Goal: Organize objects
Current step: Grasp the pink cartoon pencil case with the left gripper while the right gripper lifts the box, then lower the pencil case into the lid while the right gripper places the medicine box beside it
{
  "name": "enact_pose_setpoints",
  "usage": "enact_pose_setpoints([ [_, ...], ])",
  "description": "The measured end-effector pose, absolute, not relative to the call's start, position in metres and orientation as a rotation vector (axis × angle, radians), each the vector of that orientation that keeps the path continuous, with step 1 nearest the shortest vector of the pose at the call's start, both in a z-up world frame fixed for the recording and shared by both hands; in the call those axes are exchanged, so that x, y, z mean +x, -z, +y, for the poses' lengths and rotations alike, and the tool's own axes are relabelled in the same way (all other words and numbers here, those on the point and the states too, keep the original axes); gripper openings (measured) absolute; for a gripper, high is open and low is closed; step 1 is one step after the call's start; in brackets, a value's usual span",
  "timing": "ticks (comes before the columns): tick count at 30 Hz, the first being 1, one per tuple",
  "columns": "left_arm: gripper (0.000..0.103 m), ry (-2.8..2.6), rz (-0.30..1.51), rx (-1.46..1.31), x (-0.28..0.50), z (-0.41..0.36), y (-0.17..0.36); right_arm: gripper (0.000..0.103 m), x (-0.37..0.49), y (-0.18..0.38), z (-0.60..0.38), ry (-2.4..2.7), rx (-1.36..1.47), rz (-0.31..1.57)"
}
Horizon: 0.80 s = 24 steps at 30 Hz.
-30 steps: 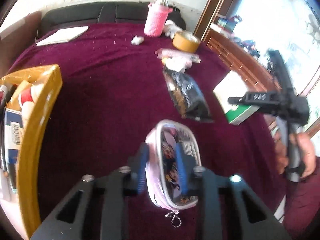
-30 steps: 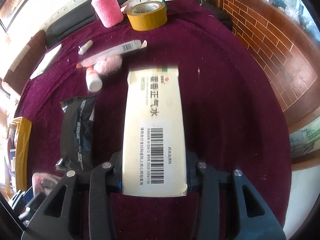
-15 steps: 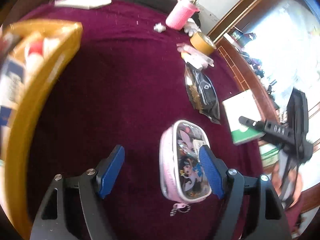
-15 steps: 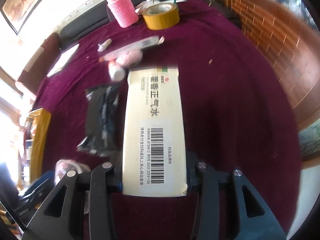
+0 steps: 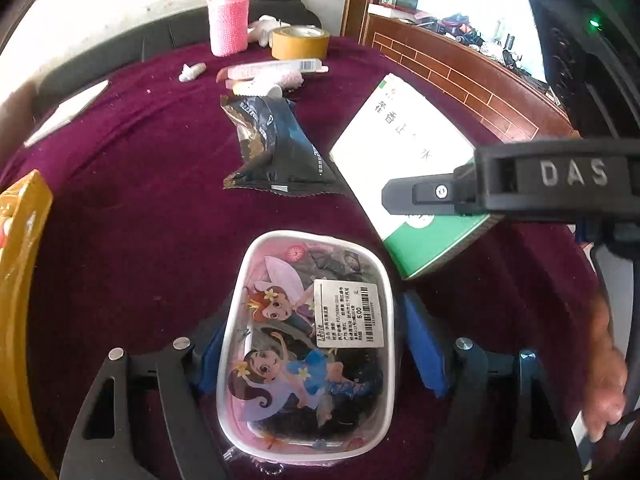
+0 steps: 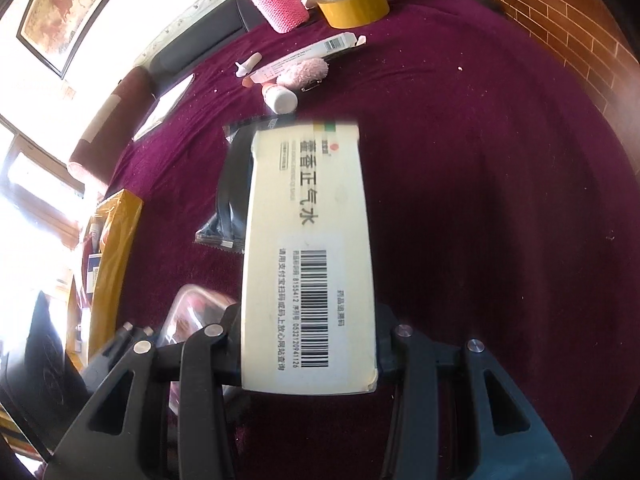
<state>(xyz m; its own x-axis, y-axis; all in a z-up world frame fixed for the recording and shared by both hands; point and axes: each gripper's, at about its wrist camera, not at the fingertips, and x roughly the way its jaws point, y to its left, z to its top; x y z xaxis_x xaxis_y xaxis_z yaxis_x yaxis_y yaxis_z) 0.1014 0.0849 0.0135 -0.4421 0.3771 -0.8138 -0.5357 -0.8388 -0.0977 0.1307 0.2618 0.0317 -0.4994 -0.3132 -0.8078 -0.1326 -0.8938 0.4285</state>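
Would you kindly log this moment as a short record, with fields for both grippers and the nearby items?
surface: dark red velvet cloth
left gripper: open; jaws have just been opening, then eased in; straddling the pouch, one blue pad clear of it
pouch: clear pink-edged zip pouch with cartoon fairies, lying flat
right gripper: shut on white-and-green cardboard medicine box
nearby: black foil packet; yellow tape roll; pink knitted bottle sleeve

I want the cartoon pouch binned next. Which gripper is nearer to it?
Left. The left gripper straddles the cartoon pouch, blue pads beside its sides. The right gripper is off to one side, shut on the medicine box.
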Motion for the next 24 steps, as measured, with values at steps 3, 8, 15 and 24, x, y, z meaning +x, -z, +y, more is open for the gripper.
enact_pose_setpoints([
  [3, 0.07, -2.251, 0.165, -1.232, 0.103, 0.071, -0.017, 0.039, 0.135, -0.033, 0.266, 2.553, 1.501, -0.688],
  [8, 0.07, -2.276, 0.023, -1.18, 0.115, 0.031, -0.047, 0.04, 0.143, -0.05, 0.269, 2.572, 1.442, -0.714],
  [15, 0.071, -2.439, -0.172, -1.114, 0.124, -0.075, -0.096, 0.04, 0.138, -0.09, 0.223, 2.533, 1.33, -0.61],
  [24, 0.071, -2.707, -0.246, -1.299, 0.118, -0.227, -0.078, 0.04, 0.11, -0.104, 0.085, 2.257, 1.293, -0.476],
])
